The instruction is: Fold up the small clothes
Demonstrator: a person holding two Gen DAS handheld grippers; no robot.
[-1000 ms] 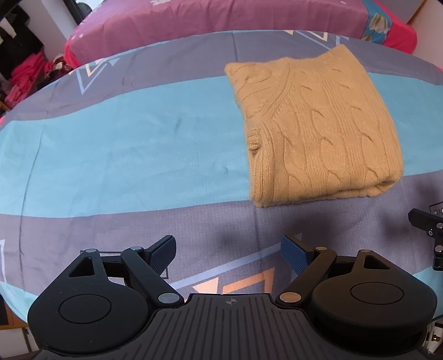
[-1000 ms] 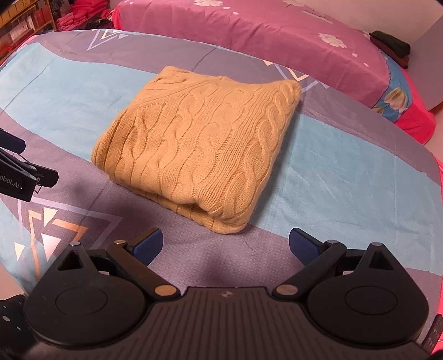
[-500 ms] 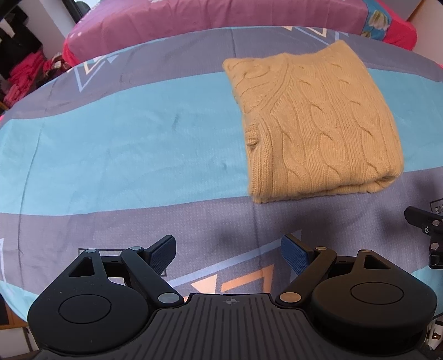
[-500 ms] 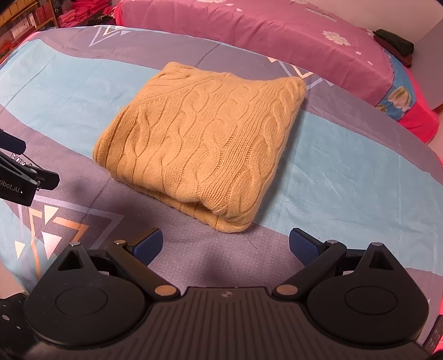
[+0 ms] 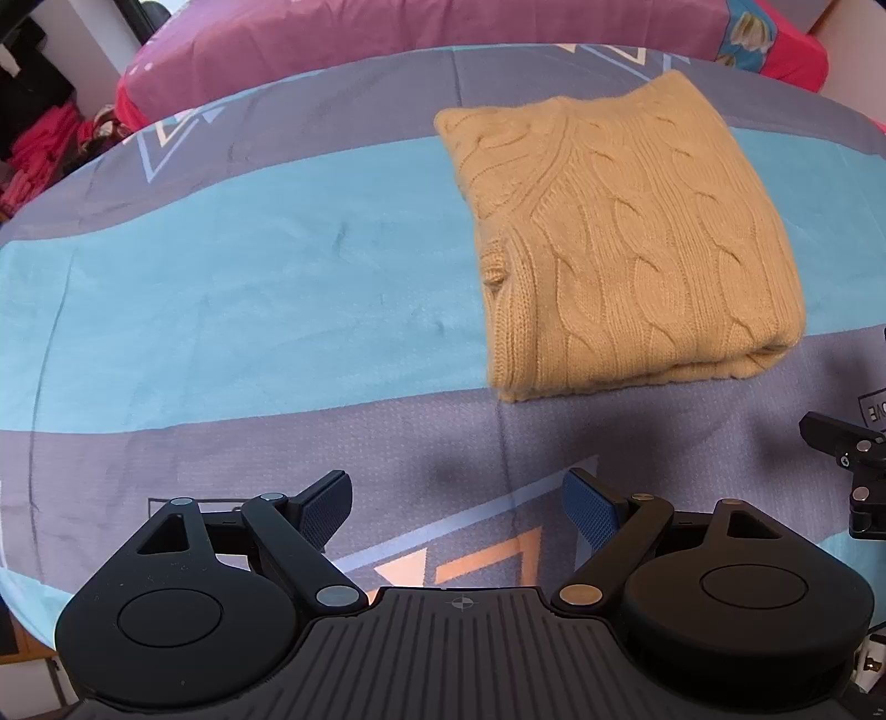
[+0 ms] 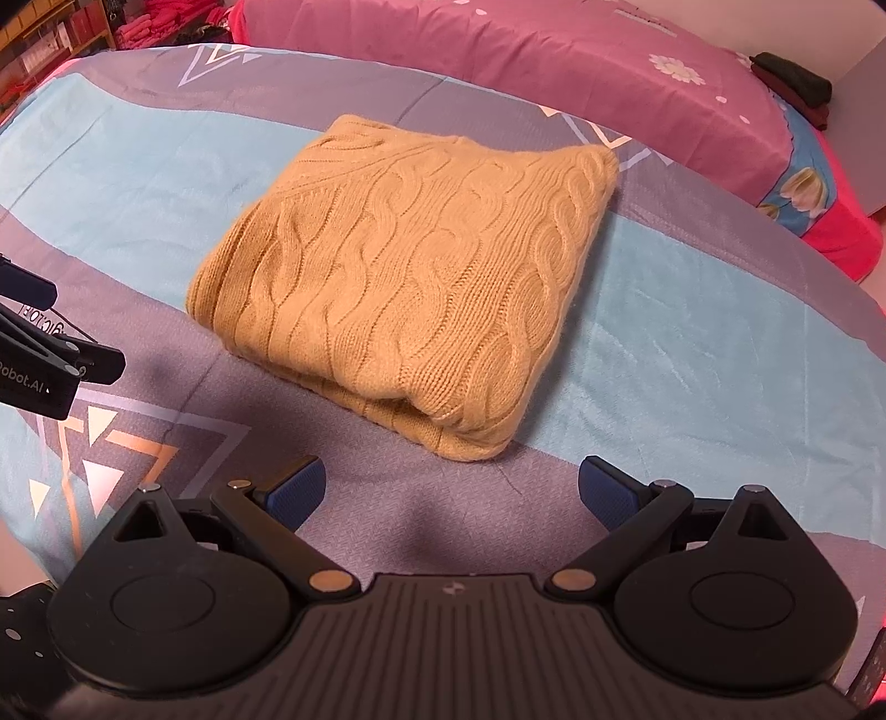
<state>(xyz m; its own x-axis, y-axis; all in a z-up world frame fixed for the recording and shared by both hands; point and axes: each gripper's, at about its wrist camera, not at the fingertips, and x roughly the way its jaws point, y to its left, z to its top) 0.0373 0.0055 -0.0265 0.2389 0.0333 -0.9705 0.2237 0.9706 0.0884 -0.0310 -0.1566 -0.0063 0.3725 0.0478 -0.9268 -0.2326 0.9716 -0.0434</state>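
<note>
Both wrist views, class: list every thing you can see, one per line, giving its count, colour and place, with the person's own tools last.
Tan cable-knit sweater: one, tan-yellow, folded into a block on the bedspread, ahead of both grippers, touched by neither.
Blue and grey patterned bedspread: one, teal and grey bands with triangle prints, under the sweater.
Pink floral quilt: one, pink with white flowers, along the far edge of the bedspread.
Dark folded cloth: one, blackish, on the quilt's far right end.
Pink stacked clothes: several, pink-red, far left background.
Left gripper: one, black with blue pads, open, empty.
Right gripper: one, black with blue pads, open, empty.
</note>
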